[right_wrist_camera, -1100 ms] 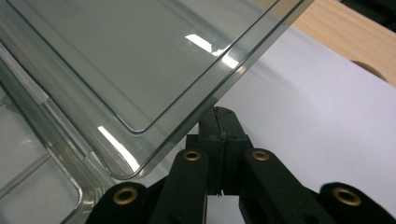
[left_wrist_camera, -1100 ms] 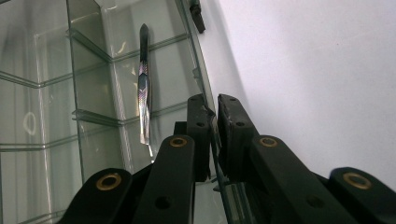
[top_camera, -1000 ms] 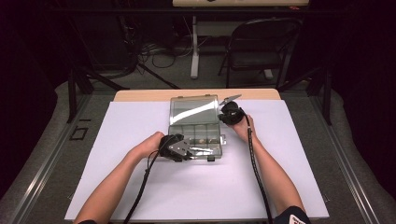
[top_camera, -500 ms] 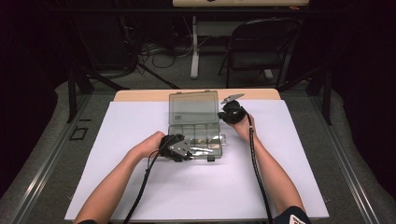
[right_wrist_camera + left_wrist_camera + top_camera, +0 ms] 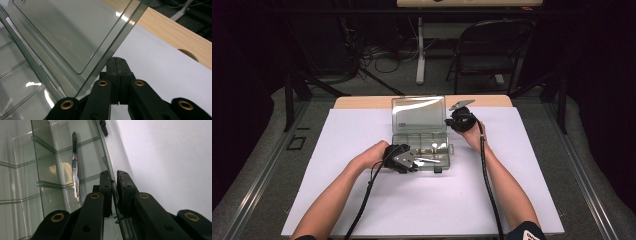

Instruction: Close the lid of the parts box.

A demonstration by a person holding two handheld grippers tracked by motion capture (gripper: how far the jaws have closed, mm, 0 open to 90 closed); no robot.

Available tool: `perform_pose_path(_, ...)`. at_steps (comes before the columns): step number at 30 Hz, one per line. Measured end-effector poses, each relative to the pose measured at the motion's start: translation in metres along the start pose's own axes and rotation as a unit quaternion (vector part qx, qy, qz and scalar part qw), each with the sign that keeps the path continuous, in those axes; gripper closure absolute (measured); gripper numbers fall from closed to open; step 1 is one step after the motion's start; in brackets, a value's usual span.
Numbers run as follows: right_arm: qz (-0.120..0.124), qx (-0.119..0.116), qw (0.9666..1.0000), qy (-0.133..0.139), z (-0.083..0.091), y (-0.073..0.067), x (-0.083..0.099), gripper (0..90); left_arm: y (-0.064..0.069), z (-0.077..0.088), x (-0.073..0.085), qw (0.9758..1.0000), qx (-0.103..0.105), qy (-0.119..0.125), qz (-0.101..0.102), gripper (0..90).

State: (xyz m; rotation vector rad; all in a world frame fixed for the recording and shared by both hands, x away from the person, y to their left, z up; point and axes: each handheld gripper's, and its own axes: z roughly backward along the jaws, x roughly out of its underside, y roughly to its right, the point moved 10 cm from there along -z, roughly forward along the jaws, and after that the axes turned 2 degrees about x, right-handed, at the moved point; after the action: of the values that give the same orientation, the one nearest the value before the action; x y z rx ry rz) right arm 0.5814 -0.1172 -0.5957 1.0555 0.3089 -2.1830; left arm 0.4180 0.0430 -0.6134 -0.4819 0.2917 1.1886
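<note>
One clear plastic compartment box (image 5: 419, 147) sits on the white table cover (image 5: 337, 165), at the centre of the high view, with its single hinged lid (image 5: 419, 114) raised at the far side. In the left gripper view one pair of tweezers (image 5: 75, 162) lies across the dividers of the tray, pointing toward 12 o'clock; a yellowish smudge beside it cannot be made out through the plastic. In the high view the small contents of the compartments are too tiny to name.

There are two grippers. The left gripper (image 5: 114, 192) is at the box's 7 o'clock corner in the high view, and its jaws are clamped on the tray's near wall, which runs up between them in its own view. The right gripper (image 5: 117, 67) is at 3 o'clock of the lid; its jaws are pressed together just beside the lid's edge, and whether they pinch that edge cannot be told, since the plastic passes in front of them. Both forearms are cut off at the bottom of the high view.
</note>
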Motion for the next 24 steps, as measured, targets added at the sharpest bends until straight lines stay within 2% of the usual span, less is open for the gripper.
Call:
perform_pose_path(6, 0.006, -0.003, 1.0, 0.001, 0.0015, 0.0003, -0.0003, 90.0, -0.0001, -0.0002, 0.0004, 1.0, 0.004, 0.0, -0.003, 83.4)
perform_pose_path(18, 0.001, -0.001, 1.0, 0.005, 0.0003, 0.0022, -0.0006, 90.0, -0.001, -0.0013, 0.0002, 0.9998, 0.016, 0.0, -0.011, 83.0)
perform_pose_path(24, 0.003, 0.0, 0.9998, 0.02, 0.0017, 0.0022, -0.0046, 90.0, -0.0016, -0.0017, -0.0002, 0.9996, 0.018, -0.005, -0.02, 82.7)
